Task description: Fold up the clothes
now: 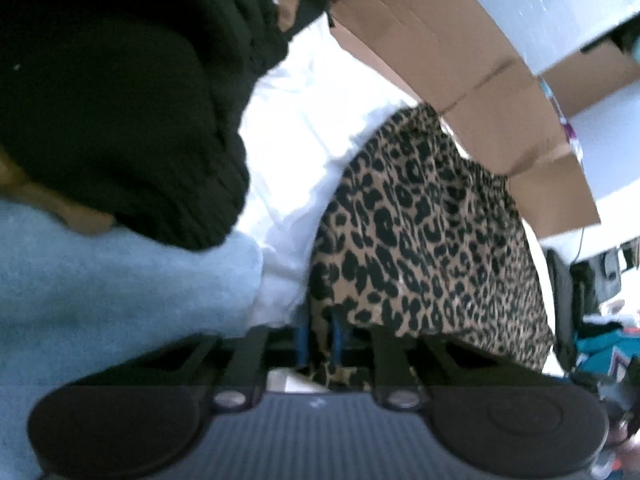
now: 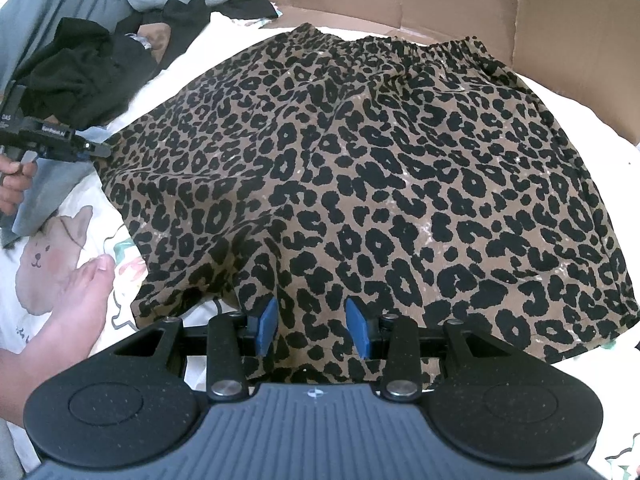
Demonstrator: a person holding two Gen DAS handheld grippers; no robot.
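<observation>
A: Two hand-held grippers are on one garment. The leopard-print skirt [image 2: 360, 184] lies spread flat on the white printed bedsheet [image 2: 52, 216], its gathered waistband toward the cardboard box wall [image 2: 560, 40] and its hem toward the right wrist camera.

B: Why spread out like that?

A: Probably so it can be folded cleanly; laid flat with waistband and hem both showing, either side can be brought across.

B: What is the left hand-held gripper [image 2: 94, 150] doing?

A: It sits at the skirt's left side edge. In the left wrist view its blue pads [image 1: 303, 342] stand almost together with leopard fabric between them, so it reads as clamped on the skirt's edge. I take that as the pick-up corner for a fold.

B: And the right hand-held gripper [image 2: 312, 330]?

A: Its blue pads stand apart over the hem near the middle, with cloth under and between them but not pinched. It is parted, holding nothing.

B: Poses?

A: The left one comes in from the side, tips pointing across toward the skirt, with the person's hand [image 2: 14, 184] wrapped round its handle. The right one looks steeply down at the hem. A bare foot [image 2: 76, 304] rests on the sheet just beside the skirt's lower left corner, and dark clothes [image 2: 80, 72] lie piled beyond the left hand-held gripper.
</observation>
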